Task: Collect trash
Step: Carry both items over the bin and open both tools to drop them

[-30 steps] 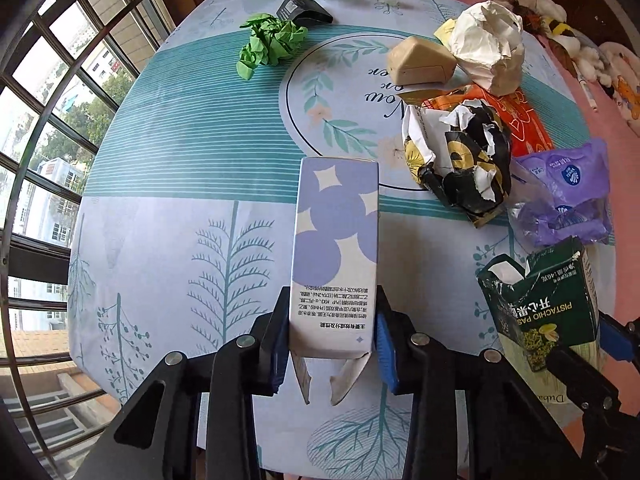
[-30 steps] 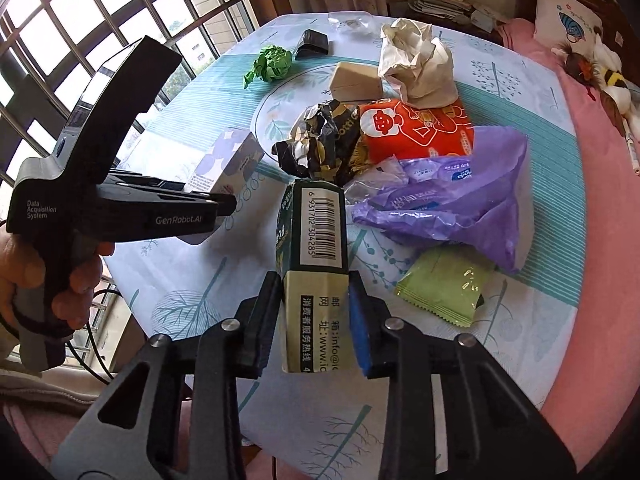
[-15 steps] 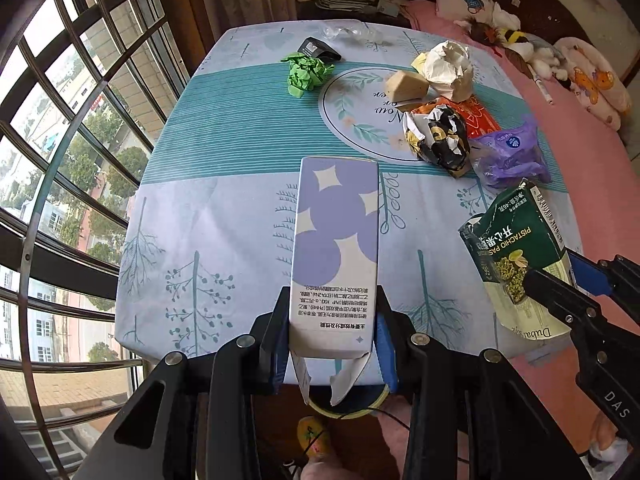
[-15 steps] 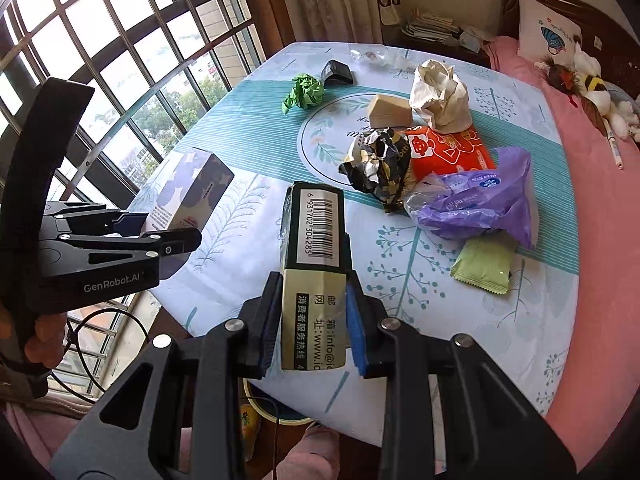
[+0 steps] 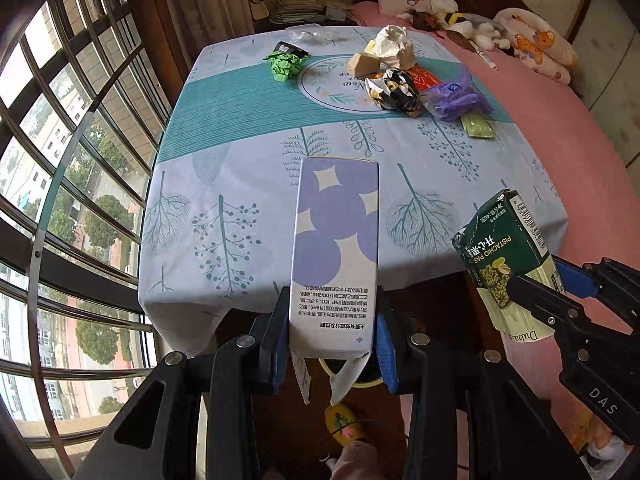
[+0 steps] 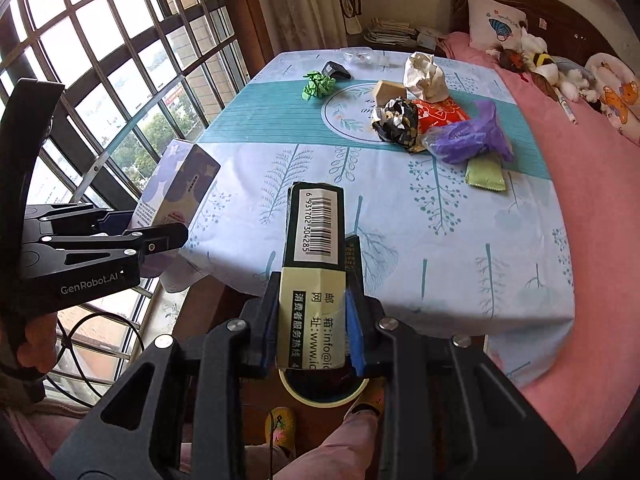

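Cartons both clear of the table edge since a second ago: purple-dotted box (image 5: 334, 256) clamped in left gripper (image 5: 332, 340), green pistachio carton (image 6: 316, 264) pinched in right gripper (image 6: 314, 320), jaws tightening; round bin (image 6: 320, 394) directly beneath, ready for dropping.

Two held cartons (image 5: 335, 256) (image 6: 316, 264) hang before the table's (image 6: 400, 216) near edge, above a bin (image 6: 320, 390); wrappers (image 6: 440, 128) lie far behind.
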The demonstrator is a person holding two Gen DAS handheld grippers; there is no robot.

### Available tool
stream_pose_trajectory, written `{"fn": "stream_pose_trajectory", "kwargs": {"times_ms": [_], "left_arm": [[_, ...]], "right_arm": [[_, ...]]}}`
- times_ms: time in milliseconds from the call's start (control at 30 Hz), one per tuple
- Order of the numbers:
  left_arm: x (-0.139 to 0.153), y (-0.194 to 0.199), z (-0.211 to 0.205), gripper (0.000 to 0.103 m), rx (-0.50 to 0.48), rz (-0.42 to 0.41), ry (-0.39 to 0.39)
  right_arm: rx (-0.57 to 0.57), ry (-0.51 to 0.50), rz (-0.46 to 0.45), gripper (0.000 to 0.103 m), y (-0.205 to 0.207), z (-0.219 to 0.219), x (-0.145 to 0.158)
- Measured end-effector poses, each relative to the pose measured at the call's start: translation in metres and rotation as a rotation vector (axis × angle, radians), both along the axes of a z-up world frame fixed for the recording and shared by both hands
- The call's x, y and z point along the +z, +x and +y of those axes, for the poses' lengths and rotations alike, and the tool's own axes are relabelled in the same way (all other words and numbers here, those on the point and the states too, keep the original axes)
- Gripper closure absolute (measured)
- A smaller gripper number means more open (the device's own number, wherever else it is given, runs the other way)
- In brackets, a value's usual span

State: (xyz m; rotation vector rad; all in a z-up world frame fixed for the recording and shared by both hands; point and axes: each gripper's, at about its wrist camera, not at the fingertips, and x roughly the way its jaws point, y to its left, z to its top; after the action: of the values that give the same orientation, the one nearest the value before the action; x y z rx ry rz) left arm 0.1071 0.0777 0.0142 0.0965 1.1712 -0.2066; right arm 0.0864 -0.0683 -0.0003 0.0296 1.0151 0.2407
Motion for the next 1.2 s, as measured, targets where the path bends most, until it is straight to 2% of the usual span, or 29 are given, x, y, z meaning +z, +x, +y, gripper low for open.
{"fn": "stream_pose_trajectory", "kwargs": {"times_ms": [300,533,667,867,1100,1167,1200], "left_arm": [[-0.038,-0.046,-0.007,0.067,-0.087,0.098,-0.016],[-0.107,-0.061,-0.023,0.067,-0.104,0.210,-0.061],[-0.163,-0.060,-0.032,0.067,-0.092,0.272,-0.044],[-0.261,-0.055,-0.048,0.067,-0.082,0.318,0.011],[-0.360,-0.042,-0.065,0.065,-0.075,0.341,0.033],[-0.382,-0.036,-0.063,0.061,-0.074,0.339,0.031],[-0.391,-0.034,-0.063,0.053,-0.073,0.337,0.041]], "right_arm": [[-0.060,0.014,0.106,0.078,-0.052,0.014,-0.034],[-0.138,0.081,0.222,0.078,-0.057,0.004,-0.092],[-0.185,0.122,0.290,0.078,-0.058,-0.004,-0.146],[-0.264,0.171,0.393,0.077,-0.054,-0.020,-0.251],[-0.300,0.158,0.469,0.075,-0.035,-0.029,-0.373],[-0.299,0.159,0.483,0.073,-0.029,-0.030,-0.401],[-0.299,0.160,0.493,0.070,-0.026,-0.030,-0.413]]}}
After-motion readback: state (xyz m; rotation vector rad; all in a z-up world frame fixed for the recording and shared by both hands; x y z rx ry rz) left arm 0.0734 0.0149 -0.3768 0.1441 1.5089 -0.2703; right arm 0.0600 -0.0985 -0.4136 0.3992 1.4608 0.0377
